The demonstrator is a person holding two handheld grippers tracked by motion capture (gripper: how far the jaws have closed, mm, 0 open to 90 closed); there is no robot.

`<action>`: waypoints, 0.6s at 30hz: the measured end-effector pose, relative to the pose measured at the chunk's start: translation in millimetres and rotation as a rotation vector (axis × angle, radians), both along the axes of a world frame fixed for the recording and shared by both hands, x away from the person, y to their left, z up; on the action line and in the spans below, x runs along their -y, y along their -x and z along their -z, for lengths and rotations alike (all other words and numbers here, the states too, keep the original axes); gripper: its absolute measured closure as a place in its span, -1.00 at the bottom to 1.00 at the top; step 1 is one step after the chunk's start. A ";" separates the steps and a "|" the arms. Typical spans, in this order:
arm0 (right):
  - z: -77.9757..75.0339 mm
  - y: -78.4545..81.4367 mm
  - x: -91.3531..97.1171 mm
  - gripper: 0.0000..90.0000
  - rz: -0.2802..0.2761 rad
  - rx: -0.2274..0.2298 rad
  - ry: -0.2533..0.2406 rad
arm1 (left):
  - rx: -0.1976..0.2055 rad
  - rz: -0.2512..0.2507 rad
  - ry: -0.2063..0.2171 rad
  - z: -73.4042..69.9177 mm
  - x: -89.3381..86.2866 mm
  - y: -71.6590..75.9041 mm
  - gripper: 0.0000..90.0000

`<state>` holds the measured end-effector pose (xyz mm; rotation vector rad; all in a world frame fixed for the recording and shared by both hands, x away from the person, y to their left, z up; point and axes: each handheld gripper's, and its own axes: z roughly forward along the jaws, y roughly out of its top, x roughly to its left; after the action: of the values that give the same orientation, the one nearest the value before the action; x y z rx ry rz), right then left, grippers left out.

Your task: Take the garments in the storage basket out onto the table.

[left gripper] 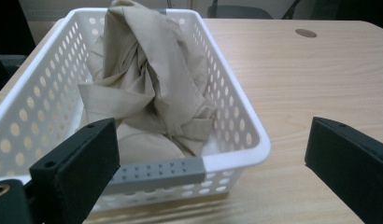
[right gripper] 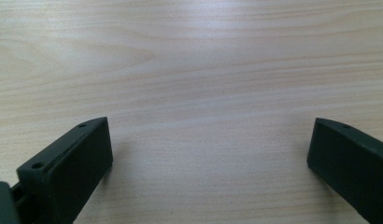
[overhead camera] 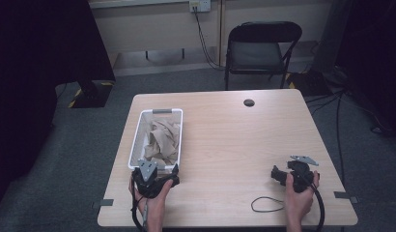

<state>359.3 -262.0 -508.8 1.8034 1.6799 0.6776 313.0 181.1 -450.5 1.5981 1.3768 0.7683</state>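
Observation:
A white perforated basket (overhead camera: 138, 137) stands on the left part of the wooden table, and a crumpled beige garment (overhead camera: 162, 140) lies in it. In the left gripper view the garment (left gripper: 147, 84) rises above the basket's rim (left gripper: 236, 116). My left gripper (overhead camera: 155, 170) is at the basket's near end, open, its jaws (left gripper: 206, 140) wide apart on either side of the near right corner. My right gripper (overhead camera: 279, 174) hovers low over bare table at the front right, open (right gripper: 208, 144), with nothing between its jaws.
A black cable loop (overhead camera: 266, 204) lies on the table near the right hand. A round cable hole (overhead camera: 248, 102) sits at the table's far edge. A black folding chair (overhead camera: 261, 48) stands beyond the table. The basket has grey handles (left gripper: 157, 172).

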 end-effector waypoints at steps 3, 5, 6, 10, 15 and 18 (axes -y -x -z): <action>0.0 0.0 0.0 -1.00 0.000 0.000 0.000 | 0.004 -0.004 -0.001 -2.5 -2.4 -3.8 -0.94; 0.0 0.0 0.0 -1.00 0.000 0.000 0.000 | 0.008 0.002 -0.009 -3.9 -3.2 -5.6 -0.93; 0.0 0.0 0.0 -1.00 0.000 0.000 0.000 | 0.008 0.001 -0.013 -4.6 -3.4 -6.7 -0.92; 0.0 0.0 0.0 -1.00 0.000 0.000 0.000 | 0.015 -0.001 -0.013 -8.6 -5.2 -10.9 -0.88; 0.0 0.0 0.0 -1.00 0.000 0.000 0.000 | 0.028 -0.008 -0.008 -14.1 -8.2 -16.6 -0.88; 0.0 0.0 0.0 -1.00 0.000 0.000 0.000 | 0.073 -0.007 -0.013 -15.9 -9.0 -17.6 -0.91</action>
<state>359.3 -262.0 -508.8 1.8030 1.6800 0.6775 330.6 190.1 -434.6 1.5608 1.3288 0.8335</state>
